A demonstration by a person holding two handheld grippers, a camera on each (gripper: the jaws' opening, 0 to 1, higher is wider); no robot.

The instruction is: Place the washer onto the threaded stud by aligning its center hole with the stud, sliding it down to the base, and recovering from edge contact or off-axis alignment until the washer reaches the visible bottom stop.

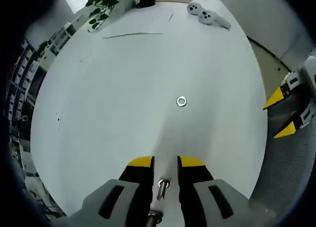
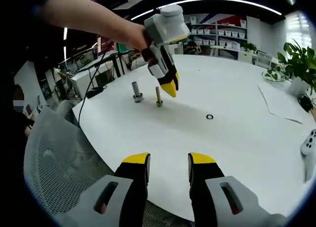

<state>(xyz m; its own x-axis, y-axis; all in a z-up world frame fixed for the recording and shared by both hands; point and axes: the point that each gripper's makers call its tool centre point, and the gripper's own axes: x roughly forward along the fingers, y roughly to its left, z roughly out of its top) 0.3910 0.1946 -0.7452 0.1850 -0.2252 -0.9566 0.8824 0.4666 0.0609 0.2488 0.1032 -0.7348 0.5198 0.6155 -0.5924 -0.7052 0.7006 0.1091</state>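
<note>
A small metal washer [image 1: 181, 101] [image 2: 209, 117] lies flat on the white round table [image 1: 113, 98] [image 2: 237, 138], apart from both grippers. Two upright threaded studs [image 2: 159, 96] [image 2: 137, 91] stand near the table's edge. My left gripper [image 1: 166, 161] [image 2: 170, 89] hovers just above them, jaws narrowly open and empty. One stud [image 1: 162, 185] shows in the gap between the jaws, and the other [image 1: 154, 217] sits lower in the left gripper view. My right gripper [image 2: 169, 159] [image 1: 279, 117] is open and empty at the table's rim, short of the washer.
A grey mesh chair [image 2: 54, 163] [image 1: 291, 172] stands at the table's edge beside the right gripper. Two white controllers [image 1: 207, 15] [image 2: 310, 145], a paper sheet [image 2: 281, 103] and a potted plant [image 2: 298, 64] [image 1: 106, 2] sit at the far side. A person's arm [image 2: 94, 17] holds the left gripper.
</note>
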